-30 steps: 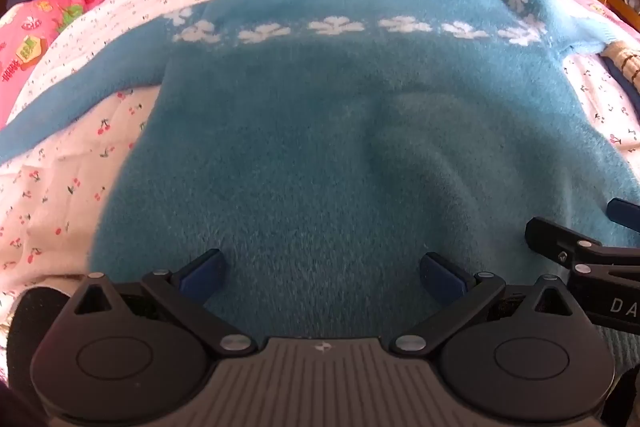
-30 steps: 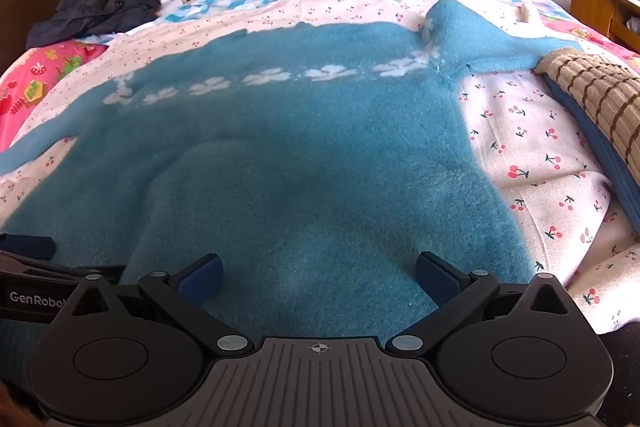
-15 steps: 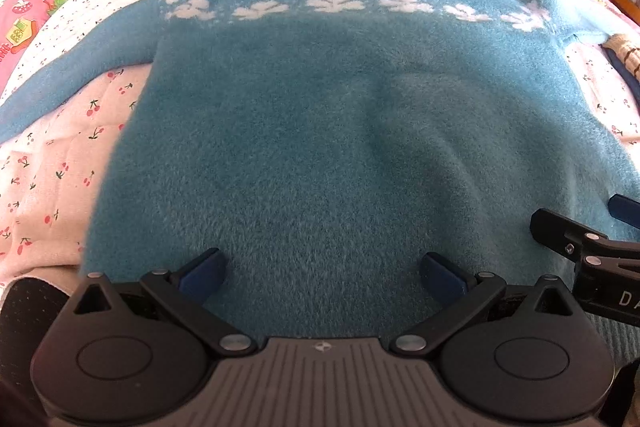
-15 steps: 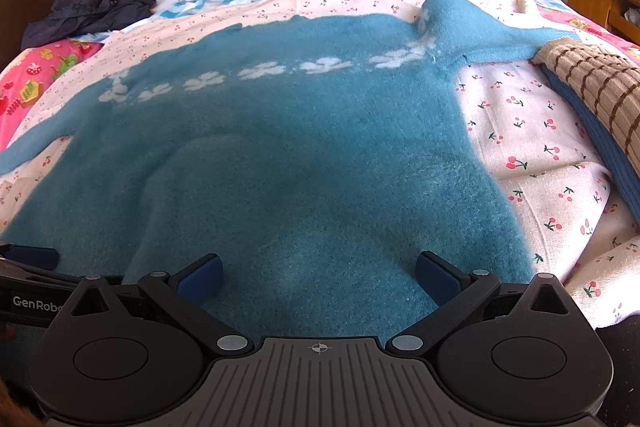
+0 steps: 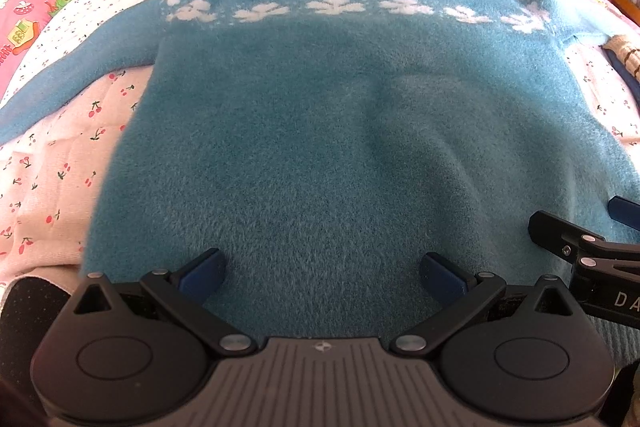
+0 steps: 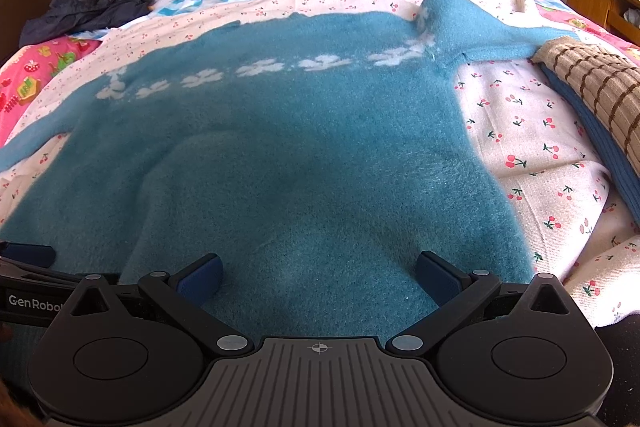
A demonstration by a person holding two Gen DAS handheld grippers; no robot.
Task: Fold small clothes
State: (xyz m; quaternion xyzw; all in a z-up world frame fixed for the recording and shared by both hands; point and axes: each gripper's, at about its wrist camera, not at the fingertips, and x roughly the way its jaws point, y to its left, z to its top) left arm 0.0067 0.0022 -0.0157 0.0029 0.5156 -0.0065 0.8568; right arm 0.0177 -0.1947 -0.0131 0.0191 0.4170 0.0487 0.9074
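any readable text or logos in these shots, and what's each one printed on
"GenRobo", cut off by the black housing in front: on the side of the left tool, seen in the right wrist view.
"DA", cut off at the frame edge: on the side of the right tool, seen in the left wrist view.
Marks on the pink printed fabric: too blurred to read.

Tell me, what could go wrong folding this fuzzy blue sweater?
The left tongs and right tongs both hang open over the sweater hem, so they might pinch only fluff or one layer. A ripple in the middle could fold crooked. The right sleeve touches a striped knit and could drag it.
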